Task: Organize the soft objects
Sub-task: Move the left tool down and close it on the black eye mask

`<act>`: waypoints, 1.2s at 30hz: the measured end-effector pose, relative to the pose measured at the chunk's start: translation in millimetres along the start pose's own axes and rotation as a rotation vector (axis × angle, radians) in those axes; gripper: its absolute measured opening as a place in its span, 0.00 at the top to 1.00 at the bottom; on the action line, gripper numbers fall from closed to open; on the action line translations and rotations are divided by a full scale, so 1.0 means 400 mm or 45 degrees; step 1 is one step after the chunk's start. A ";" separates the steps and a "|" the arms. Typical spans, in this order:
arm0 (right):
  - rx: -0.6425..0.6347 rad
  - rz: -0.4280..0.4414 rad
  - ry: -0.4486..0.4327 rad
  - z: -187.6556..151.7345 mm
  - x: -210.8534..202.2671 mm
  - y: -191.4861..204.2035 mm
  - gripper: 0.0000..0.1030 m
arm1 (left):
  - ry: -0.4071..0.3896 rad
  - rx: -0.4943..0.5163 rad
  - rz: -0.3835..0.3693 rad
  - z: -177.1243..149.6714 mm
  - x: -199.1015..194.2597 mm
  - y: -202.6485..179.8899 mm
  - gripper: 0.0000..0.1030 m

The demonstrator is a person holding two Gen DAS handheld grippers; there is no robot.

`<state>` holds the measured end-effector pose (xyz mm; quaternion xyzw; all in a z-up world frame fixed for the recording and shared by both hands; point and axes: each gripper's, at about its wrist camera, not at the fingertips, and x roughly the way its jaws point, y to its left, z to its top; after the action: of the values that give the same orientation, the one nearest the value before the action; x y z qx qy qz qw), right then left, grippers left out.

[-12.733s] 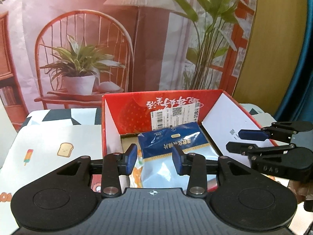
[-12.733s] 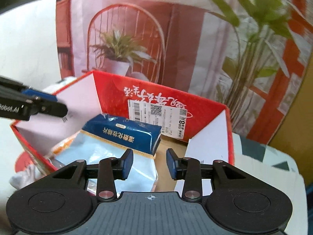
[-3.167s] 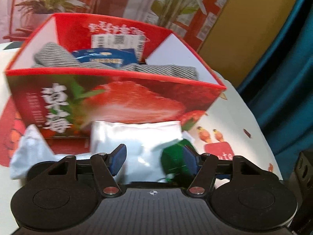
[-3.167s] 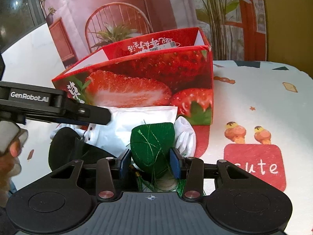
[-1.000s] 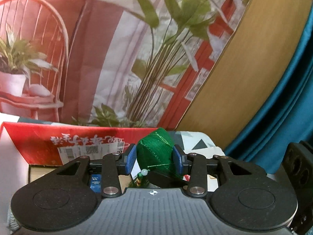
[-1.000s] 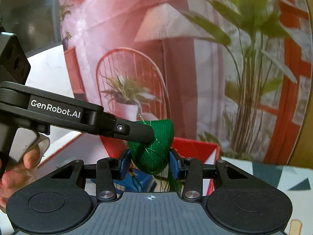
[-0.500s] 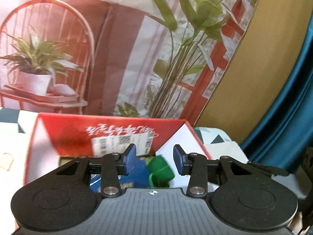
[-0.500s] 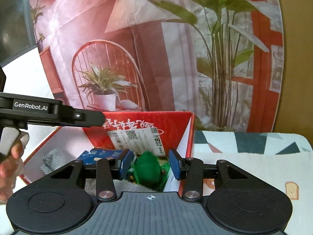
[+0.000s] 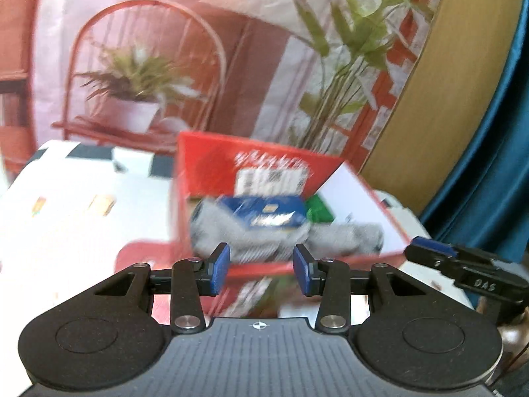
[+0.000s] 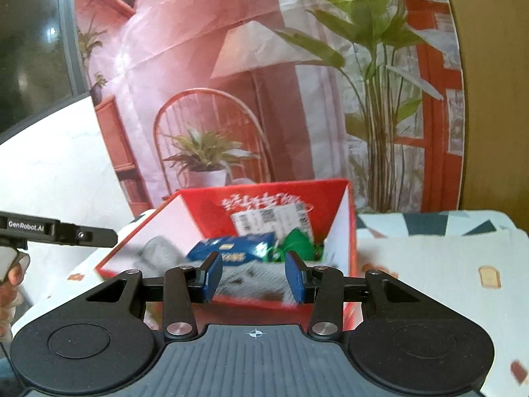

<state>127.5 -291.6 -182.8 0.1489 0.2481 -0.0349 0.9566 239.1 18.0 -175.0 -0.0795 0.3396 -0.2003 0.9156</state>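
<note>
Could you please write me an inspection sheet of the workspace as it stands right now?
Surface: tablecloth, white with small cartoon prints.
Job's things: red strawberry box open-topped; inside lie a grey knitted cloth, a blue packet and a green pouch at the far right corner.
Clutter: nothing seen.
Grippers: left hand-held gripper open and empty; right hand-held gripper open and empty, both short of the box.
Cables: nothing seen.
Surroundings: printed backdrop of chair, plants and lamp; teal curtain to the right. Left view blurred.
</note>
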 end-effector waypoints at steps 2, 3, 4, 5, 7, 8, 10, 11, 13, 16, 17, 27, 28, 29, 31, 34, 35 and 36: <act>-0.013 0.006 0.030 -0.029 -0.016 0.020 0.61 | 0.026 -0.022 0.010 -0.039 -0.007 0.017 0.57; -0.017 0.009 0.046 -0.041 -0.019 0.029 0.61 | 0.039 -0.031 0.017 -0.059 -0.008 0.023 0.57; -0.020 0.010 0.067 -0.057 -0.023 0.037 0.61 | 0.050 -0.038 0.030 -0.076 -0.005 0.026 0.57; -0.014 0.012 0.092 -0.074 -0.027 0.042 0.61 | 0.059 -0.041 0.045 -0.096 -0.004 0.029 0.57; 0.009 0.016 0.138 -0.109 -0.033 0.050 0.61 | 0.073 -0.041 0.060 -0.137 0.002 0.037 0.51; 0.026 0.015 0.168 -0.128 -0.036 0.053 0.61 | 0.083 -0.048 0.065 -0.156 0.009 0.040 0.44; 0.047 0.018 0.242 -0.170 -0.039 0.063 0.61 | 0.102 -0.069 0.070 -0.182 0.021 0.045 0.42; 0.045 0.020 0.277 -0.186 -0.039 0.068 0.61 | 0.110 -0.074 0.064 -0.194 0.026 0.047 0.42; 0.040 0.007 0.339 -0.227 -0.048 0.084 0.60 | 0.119 -0.059 0.067 -0.212 0.040 0.043 0.42; 0.088 -0.028 0.408 -0.272 -0.057 0.085 0.59 | 0.128 -0.012 0.078 -0.232 0.058 0.032 0.42; 0.104 -0.049 0.421 -0.282 -0.060 0.083 0.58 | 0.135 -0.017 0.077 -0.236 0.063 0.032 0.42; 0.177 -0.091 0.521 -0.329 -0.048 0.087 0.55 | 0.172 -0.063 0.032 -0.302 0.045 0.039 0.42; 0.182 -0.089 0.530 -0.334 -0.044 0.089 0.55 | 0.175 -0.064 0.029 -0.305 0.043 0.037 0.43; 0.190 -0.084 0.538 -0.340 -0.042 0.092 0.53 | 0.181 -0.066 0.024 -0.308 0.041 0.037 0.43; 0.189 -0.083 0.548 -0.343 -0.033 0.100 0.52 | 0.193 -0.064 0.016 -0.317 0.036 0.036 0.43; 0.179 -0.098 0.542 -0.341 -0.032 0.103 0.52 | 0.216 -0.065 0.006 -0.332 0.038 0.033 0.43; 0.185 -0.105 0.538 -0.341 -0.033 0.101 0.50 | 0.219 -0.068 0.005 -0.335 0.039 0.033 0.43; 0.192 -0.109 0.535 -0.342 -0.033 0.098 0.50 | 0.221 -0.070 0.003 -0.337 0.040 0.033 0.43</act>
<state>57.9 -212.8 -279.6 0.2134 0.4446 -0.0623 0.8677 166.1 22.1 -290.4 -0.0867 0.4230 -0.1958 0.8804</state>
